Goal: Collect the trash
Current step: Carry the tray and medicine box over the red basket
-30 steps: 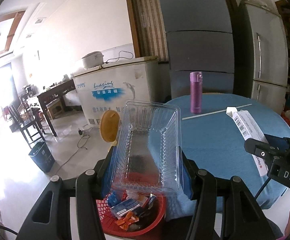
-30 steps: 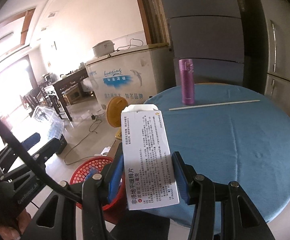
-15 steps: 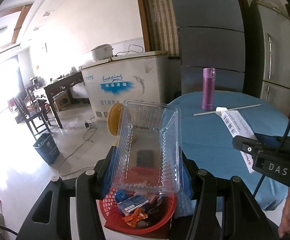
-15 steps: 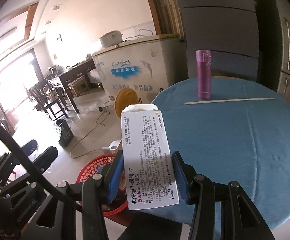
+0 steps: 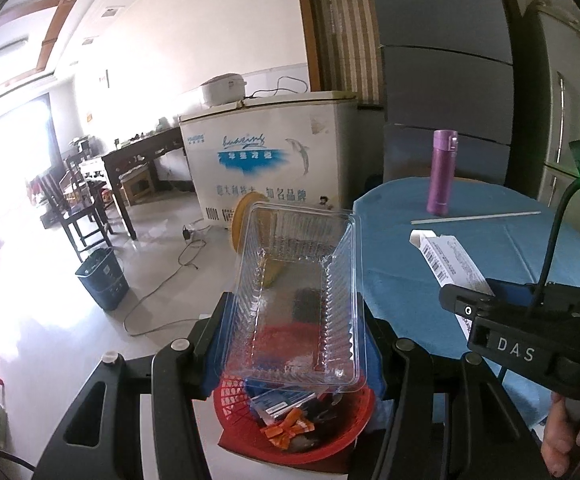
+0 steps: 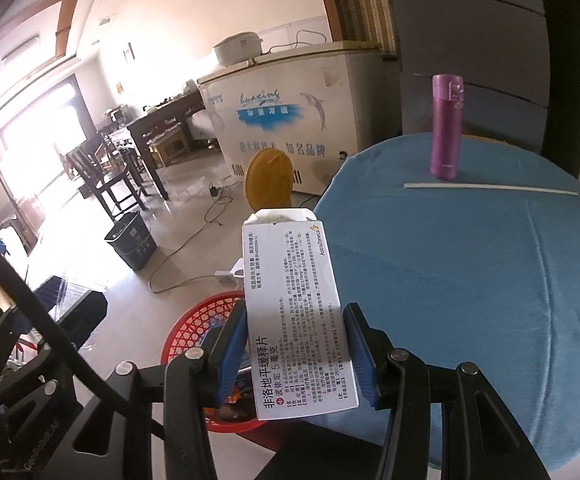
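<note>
Home dining room: chest freezer (image 5: 265, 160) at far wall, rice cooker (image 5: 222, 89) on top, dark chairs (image 5: 75, 204) far left, fridge (image 5: 562, 120) far right.

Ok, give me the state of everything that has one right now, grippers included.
Left hand-held gripper: shut on the clear plastic tray.
Clear plastic tray: empty, held above the red basket.
Right hand-held gripper: shut on the medicine box.
Medicine box: end flap open, held off the table.
Red basket: partly filled with wrappers.
Purple flask: upright, lid closed.
White straw: lying flat on the blue tablecloth.
</note>
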`<state>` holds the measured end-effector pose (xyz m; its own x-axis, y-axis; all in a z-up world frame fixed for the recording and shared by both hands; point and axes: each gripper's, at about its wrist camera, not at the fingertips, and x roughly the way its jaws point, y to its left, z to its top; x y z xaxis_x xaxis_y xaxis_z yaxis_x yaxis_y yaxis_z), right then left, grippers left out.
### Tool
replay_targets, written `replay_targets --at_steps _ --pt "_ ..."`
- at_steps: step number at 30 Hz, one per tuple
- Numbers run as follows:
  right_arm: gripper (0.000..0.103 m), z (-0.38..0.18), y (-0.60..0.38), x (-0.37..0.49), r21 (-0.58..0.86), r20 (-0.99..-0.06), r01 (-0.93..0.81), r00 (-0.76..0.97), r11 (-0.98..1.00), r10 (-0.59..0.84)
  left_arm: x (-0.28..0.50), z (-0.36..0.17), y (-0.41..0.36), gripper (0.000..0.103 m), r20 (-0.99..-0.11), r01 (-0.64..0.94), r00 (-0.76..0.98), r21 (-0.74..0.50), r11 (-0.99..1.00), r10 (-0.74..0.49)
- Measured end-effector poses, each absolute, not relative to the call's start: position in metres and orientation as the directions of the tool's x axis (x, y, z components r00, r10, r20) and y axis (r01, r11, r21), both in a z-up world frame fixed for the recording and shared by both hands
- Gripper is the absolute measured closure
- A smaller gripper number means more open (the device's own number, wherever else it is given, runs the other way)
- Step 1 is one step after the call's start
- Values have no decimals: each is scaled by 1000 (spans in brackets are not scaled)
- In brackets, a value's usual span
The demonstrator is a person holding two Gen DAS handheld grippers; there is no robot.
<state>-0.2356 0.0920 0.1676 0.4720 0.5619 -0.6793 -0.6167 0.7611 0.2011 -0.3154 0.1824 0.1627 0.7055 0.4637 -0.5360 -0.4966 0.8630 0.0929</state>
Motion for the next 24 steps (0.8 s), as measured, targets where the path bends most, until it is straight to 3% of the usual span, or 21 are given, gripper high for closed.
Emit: replay_targets --at_steps 24 --pt "52 126 120 -225 232 -752 -584 399 778 524 -302 124 215 46 -617 -539 633 83 838 468"
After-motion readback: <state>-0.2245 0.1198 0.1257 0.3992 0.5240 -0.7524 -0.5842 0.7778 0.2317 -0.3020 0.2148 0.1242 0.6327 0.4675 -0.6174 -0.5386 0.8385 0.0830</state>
